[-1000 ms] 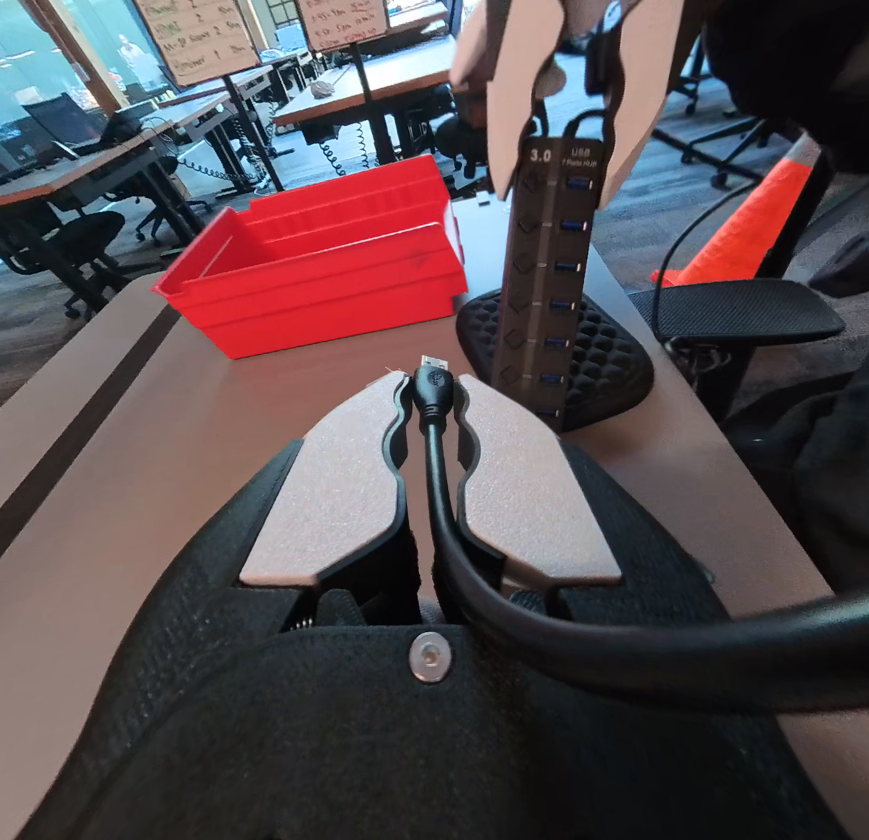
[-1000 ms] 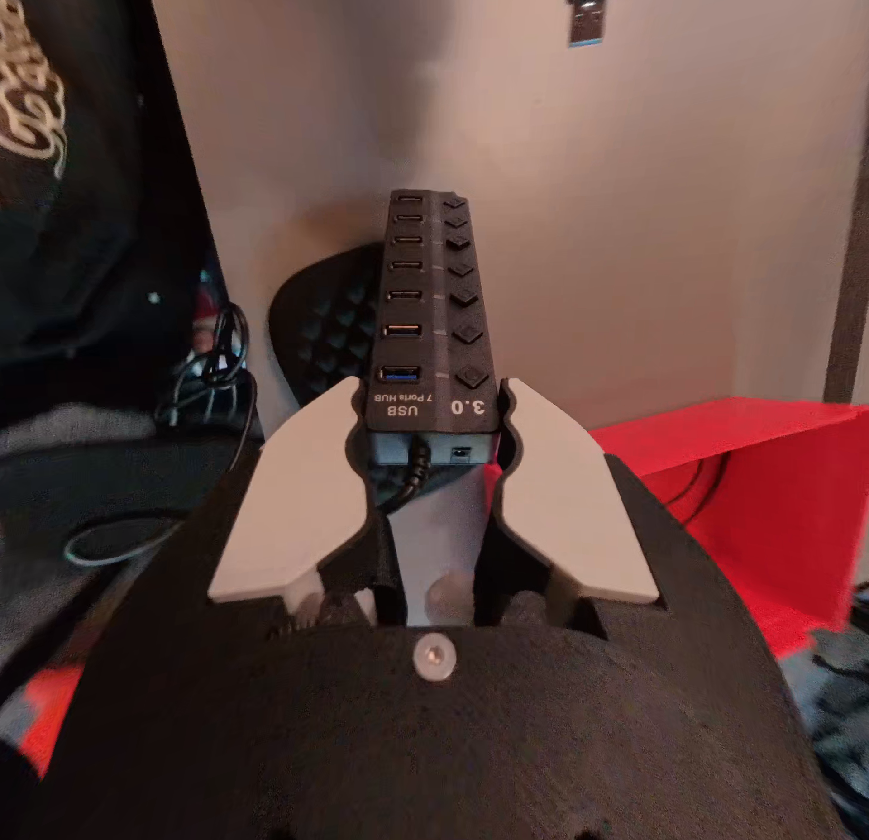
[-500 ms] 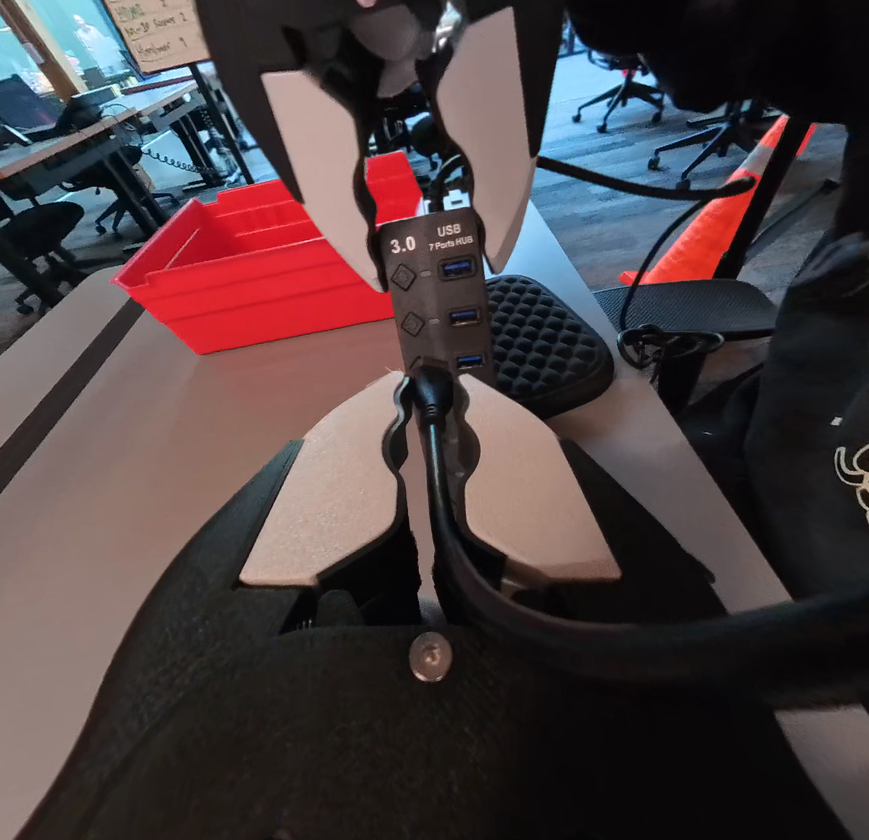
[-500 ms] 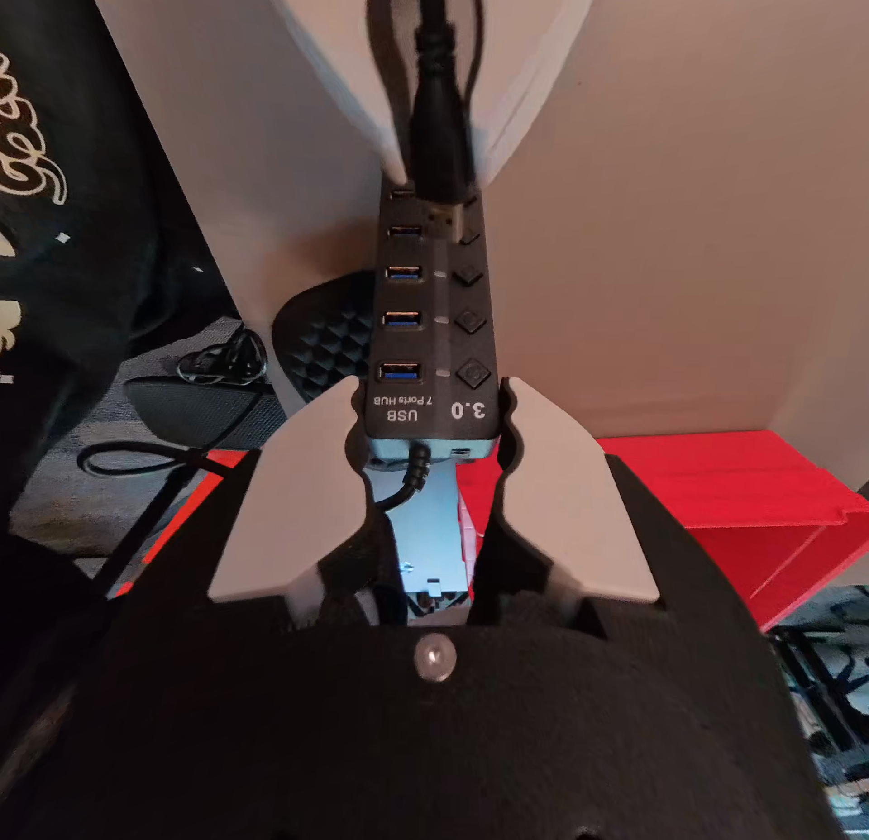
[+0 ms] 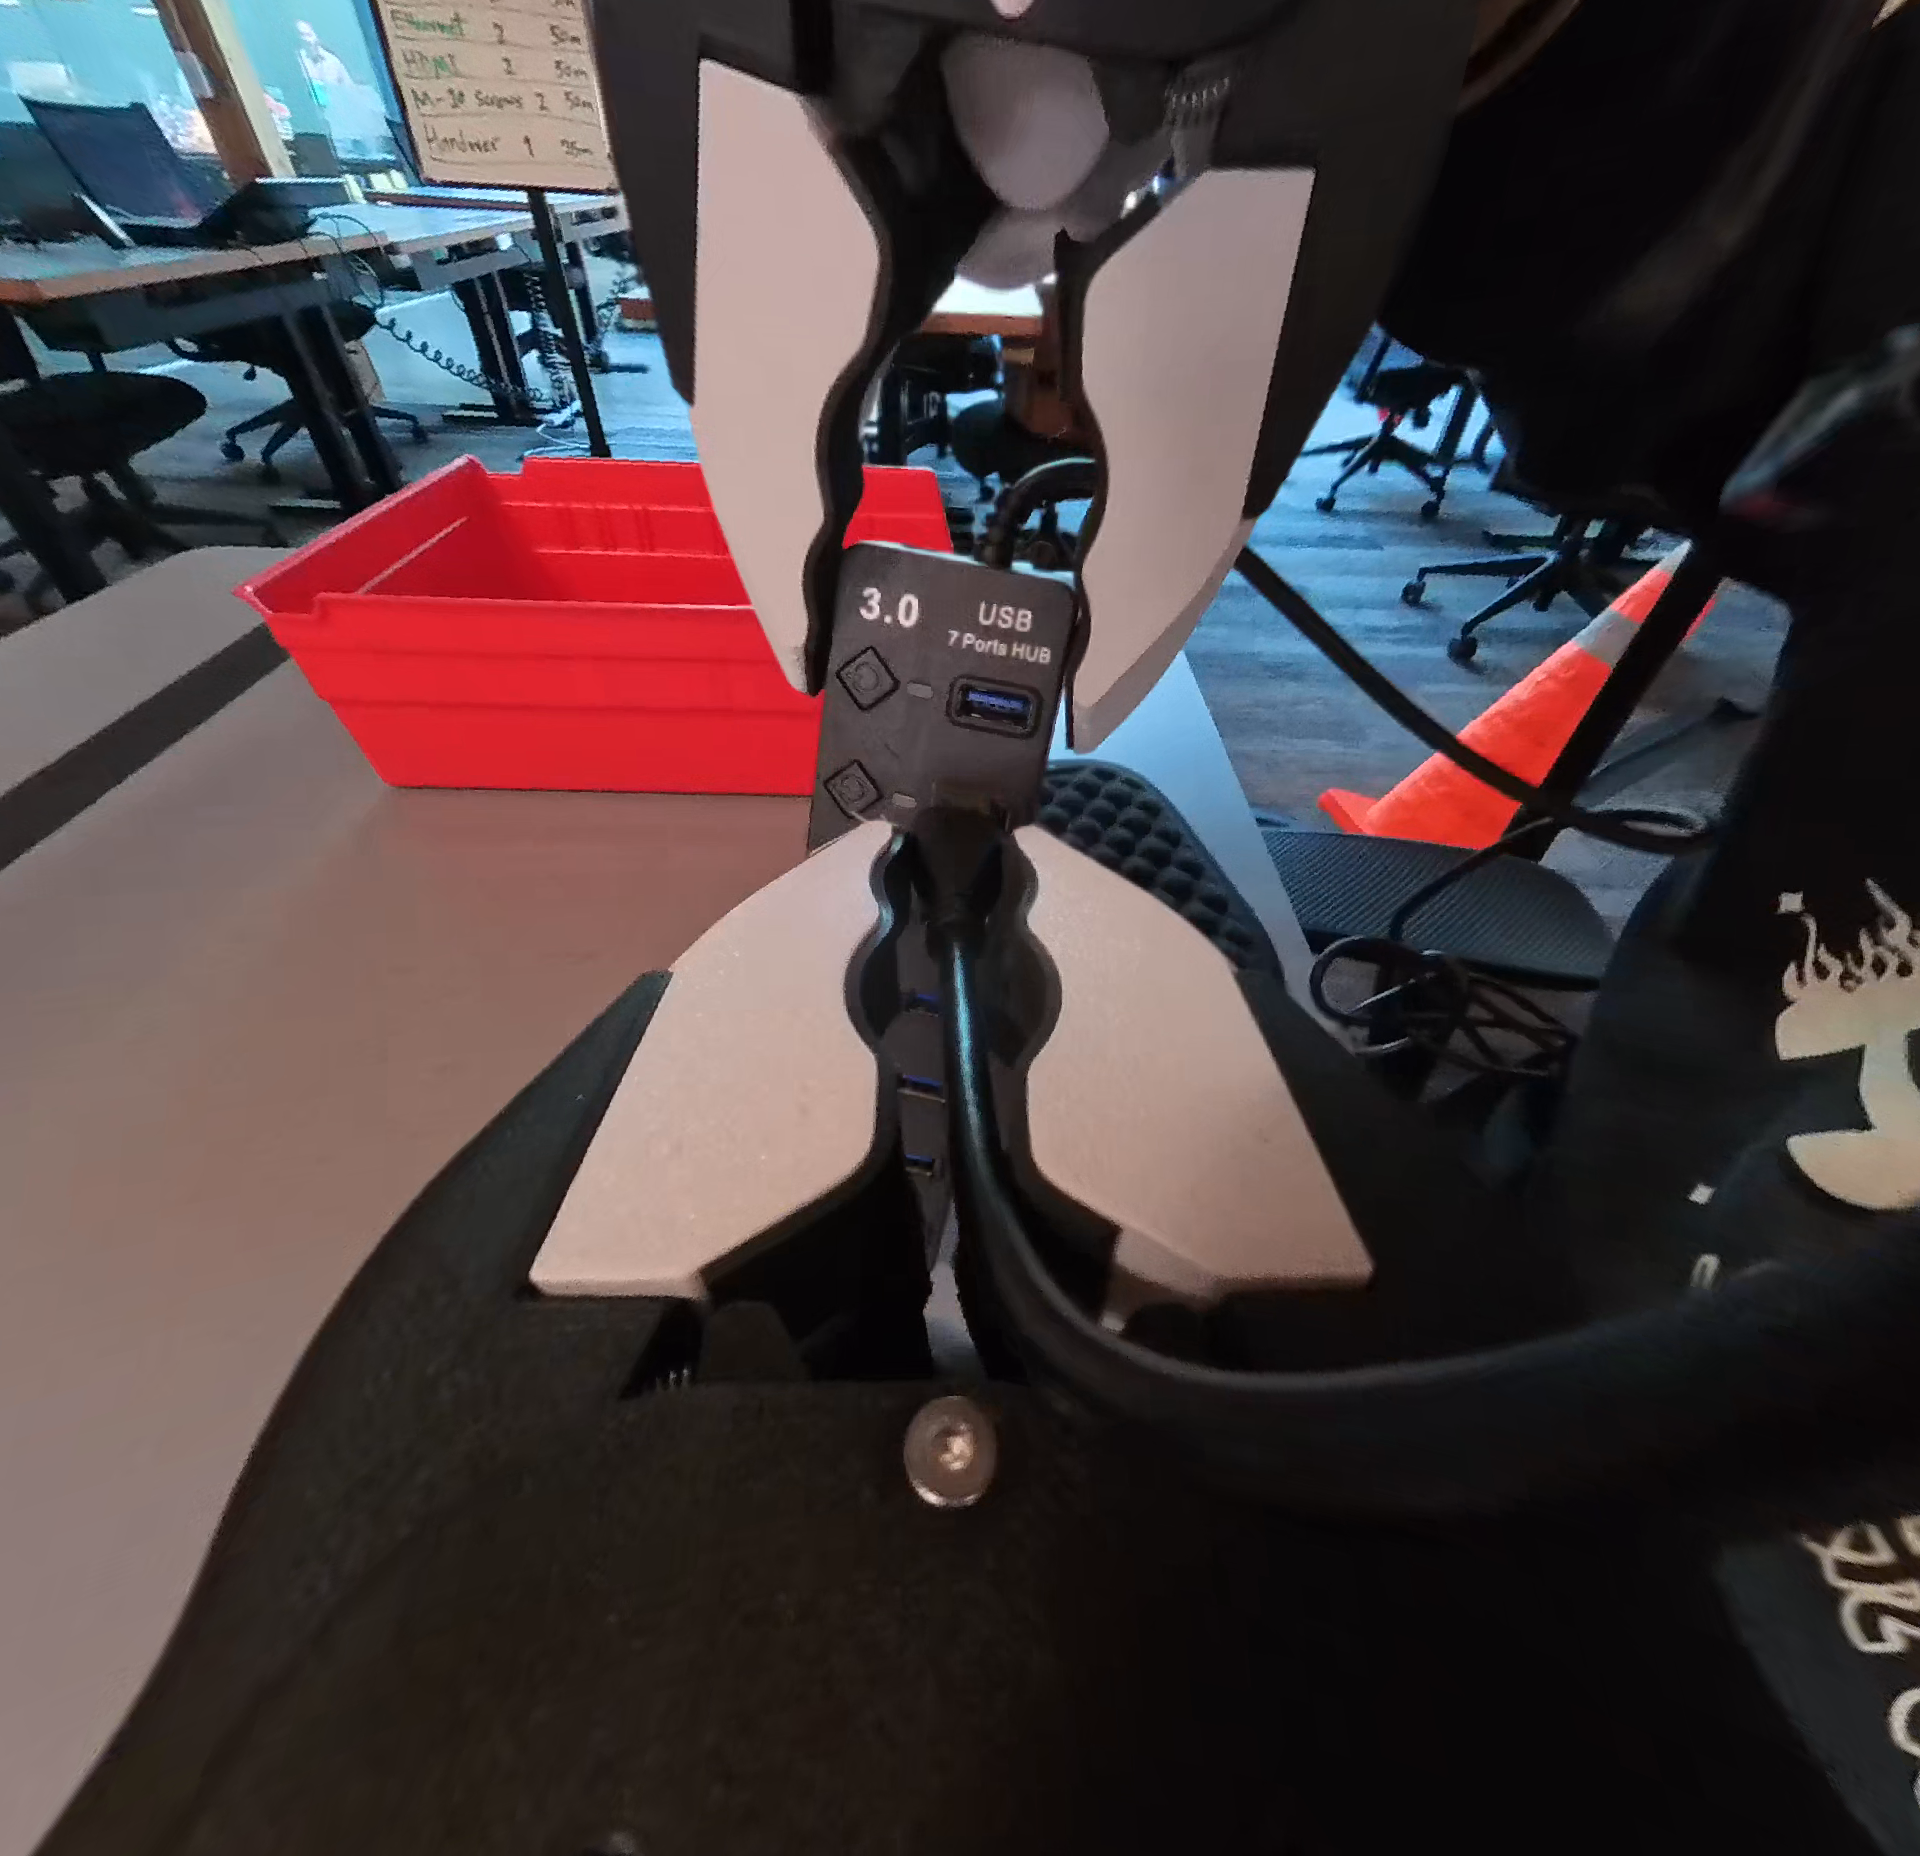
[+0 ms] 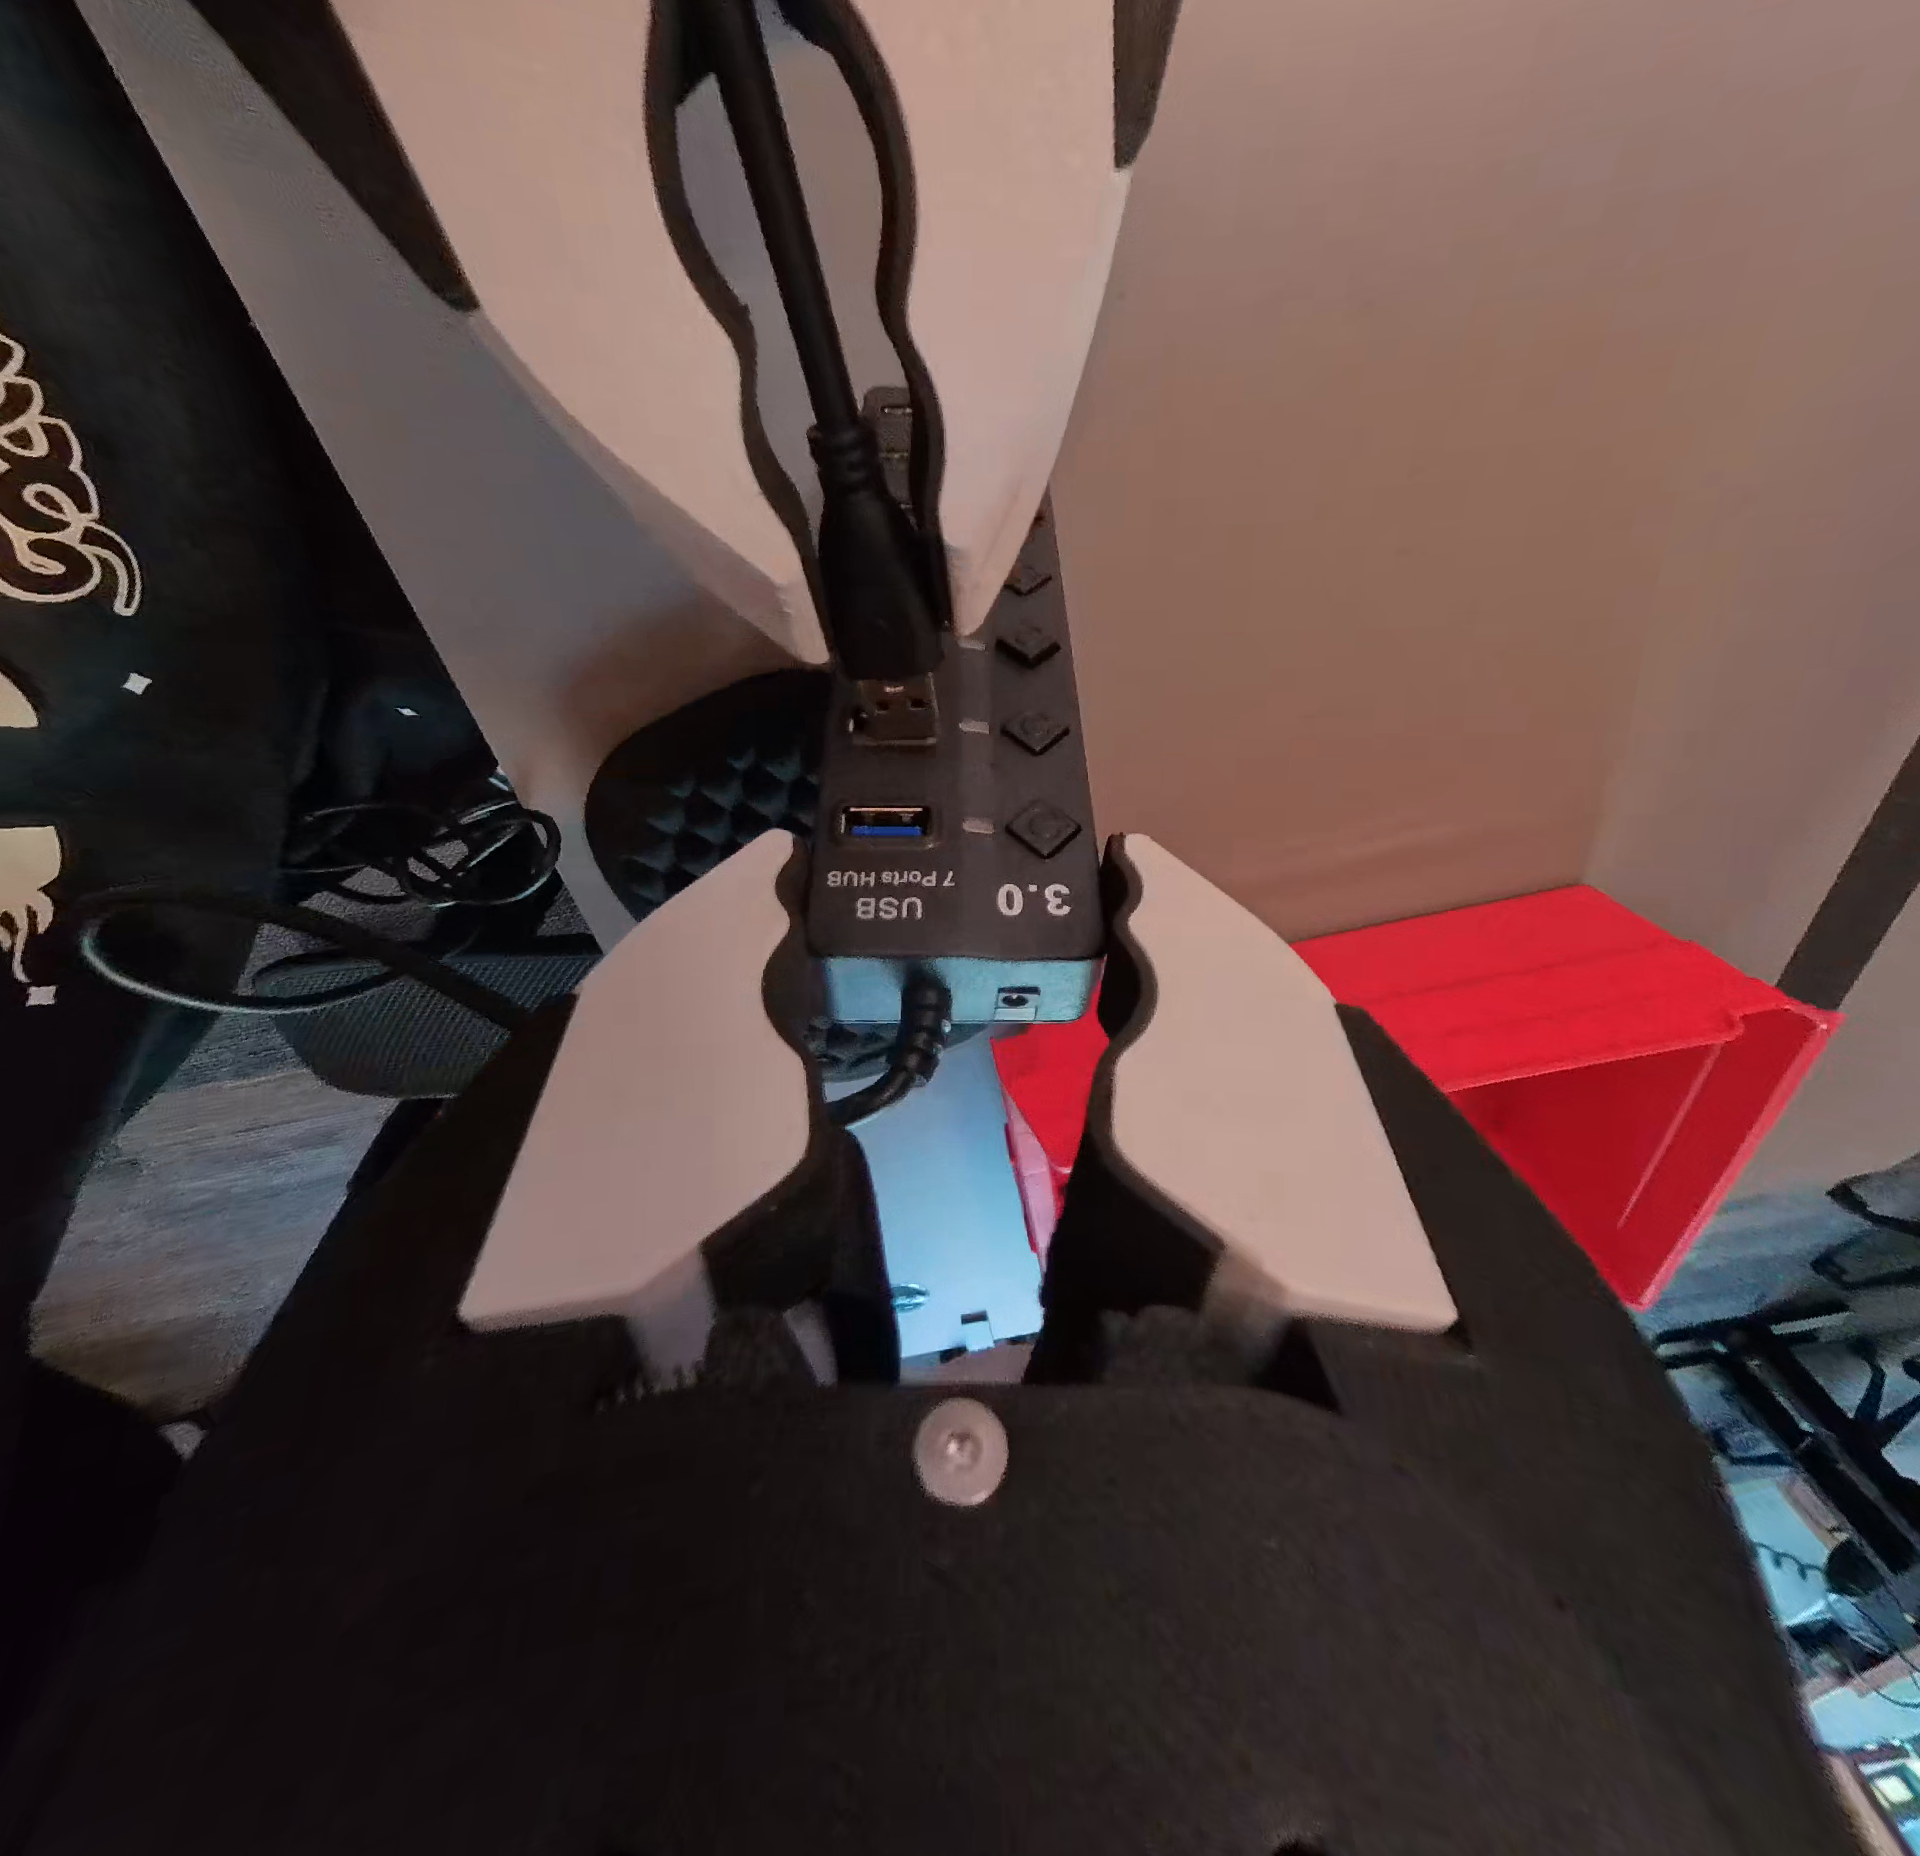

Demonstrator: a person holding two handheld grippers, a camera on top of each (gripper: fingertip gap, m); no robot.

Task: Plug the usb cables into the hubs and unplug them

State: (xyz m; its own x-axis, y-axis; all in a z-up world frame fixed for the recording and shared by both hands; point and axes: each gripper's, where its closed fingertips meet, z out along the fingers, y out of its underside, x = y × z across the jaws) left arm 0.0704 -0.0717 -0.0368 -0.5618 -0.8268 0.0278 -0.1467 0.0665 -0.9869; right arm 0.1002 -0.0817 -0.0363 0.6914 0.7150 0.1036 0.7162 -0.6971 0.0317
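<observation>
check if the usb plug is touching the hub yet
Touching. In the right wrist view the usb plug held by the left tool has its metal tip partly inside the second port of the hub, no gap.

The hub [image 5: 940, 684] is black with white markings and blue ports. The cable [image 6: 831, 404] is black. A red bin [image 5: 561, 663] sits on the tan desk [image 5: 312, 975]; a black, honeycomb-textured pad [image 5: 1143, 850] lies at its right edge.
</observation>
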